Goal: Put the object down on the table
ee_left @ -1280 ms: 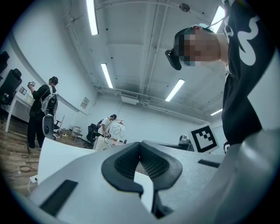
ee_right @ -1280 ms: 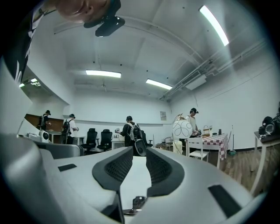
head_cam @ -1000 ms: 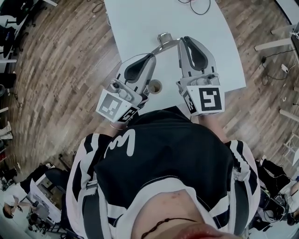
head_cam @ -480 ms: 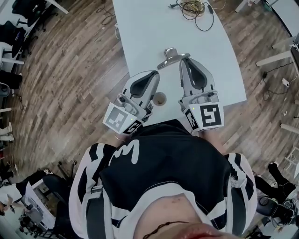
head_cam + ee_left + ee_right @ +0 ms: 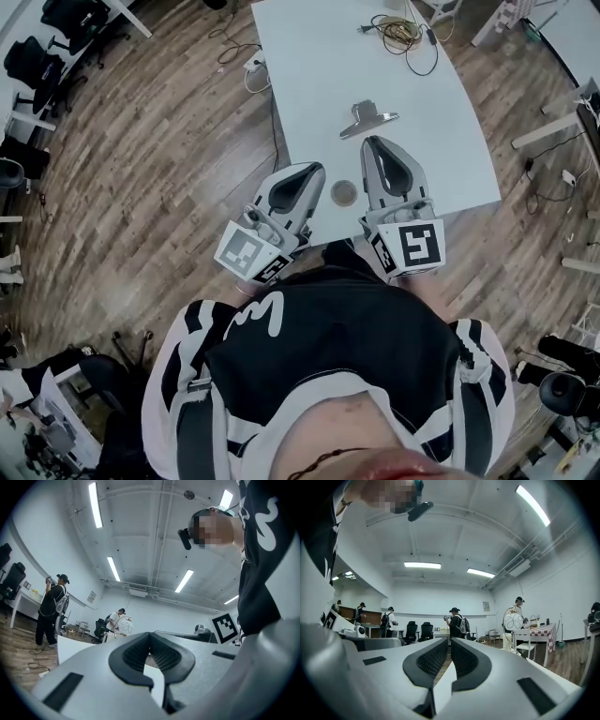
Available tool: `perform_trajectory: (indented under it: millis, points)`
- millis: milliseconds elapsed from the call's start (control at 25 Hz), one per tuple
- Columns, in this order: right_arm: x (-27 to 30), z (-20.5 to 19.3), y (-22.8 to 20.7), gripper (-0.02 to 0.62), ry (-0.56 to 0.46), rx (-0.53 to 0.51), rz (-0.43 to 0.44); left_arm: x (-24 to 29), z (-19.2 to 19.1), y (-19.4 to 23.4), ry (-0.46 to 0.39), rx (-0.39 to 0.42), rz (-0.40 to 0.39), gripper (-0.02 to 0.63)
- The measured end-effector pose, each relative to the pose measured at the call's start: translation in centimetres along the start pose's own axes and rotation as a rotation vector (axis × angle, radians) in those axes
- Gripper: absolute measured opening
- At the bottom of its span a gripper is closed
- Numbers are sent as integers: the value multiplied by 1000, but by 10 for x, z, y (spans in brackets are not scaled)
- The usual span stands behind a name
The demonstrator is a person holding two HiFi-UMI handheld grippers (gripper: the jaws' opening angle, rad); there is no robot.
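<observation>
Spreading under everything is a wood-plank floor (image 5: 141, 169), with a white table (image 5: 309, 84) running from the top of the head view down to the person (image 5: 328, 356), who stands at its near edge in a black top with white stripes. Both grippers point away from the person across that near edge. The left gripper (image 5: 307, 171) lies over the near left corner, and its view shows the dark pads meeting at the tips with nothing between them. The right gripper (image 5: 375, 145) sits further along the near edge toward the right. Its jaws are drawn in to a thin slit and also hold nothing. A tangle of cables (image 5: 405, 33) lies by the far right corner. The clip (image 5: 368, 119), a silver metal piece, rests flat on the table about midway between the side edges, just beyond the right gripper's tips and apart from both grippers. A small disc (image 5: 344, 192) sits on the table between the two grippers, close to the near edge. Both gripper views look out at a bright room with several people standing in it.
</observation>
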State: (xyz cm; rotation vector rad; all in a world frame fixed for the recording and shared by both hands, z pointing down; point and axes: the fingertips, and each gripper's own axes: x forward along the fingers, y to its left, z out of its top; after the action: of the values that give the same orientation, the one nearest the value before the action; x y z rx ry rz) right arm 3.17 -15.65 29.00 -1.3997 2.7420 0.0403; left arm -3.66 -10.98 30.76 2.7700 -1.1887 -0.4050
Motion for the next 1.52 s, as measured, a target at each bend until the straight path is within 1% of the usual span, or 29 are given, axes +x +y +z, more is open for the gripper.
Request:
perform_trajectory:
  millis: [160, 320, 520, 720, 920, 1080, 1240, 1360, 1520]
  points:
    - [-22, 1, 43, 34, -3, 0, -11, -44, 11, -12, -5, 8, -10, 5]
    - [-50, 6, 82, 34, -15, 7, -33, -82, 19, -34, -13, 14, -43, 5]
    - [-91, 11, 115, 34, -32, 7, -84, -120, 20, -68, -12, 0, -83, 5]
    - [-119, 6, 146, 34, -14, -1, -86, -151, 20, -88, -17, -8, -91, 5]
    - [-126, 18, 161, 35, -32, -13, -80, -161, 31, -102, -32, -4, -113, 5]
    - [-140, 25, 160, 34, -39, -13, -102, -165, 31, -109, -19, 4, -132, 5]
    - [-157, 20, 159, 35, -31, 0, -130, -182, 25, -98, 6, 8, -79, 5]
    - [-172, 16, 156, 35, -31, 13, -152, -191, 21, -97, 23, 12, -62, 5]
    - [-181, 17, 157, 34, -43, 20, -144, -193, 31, -105, -10, 23, -51, 5]
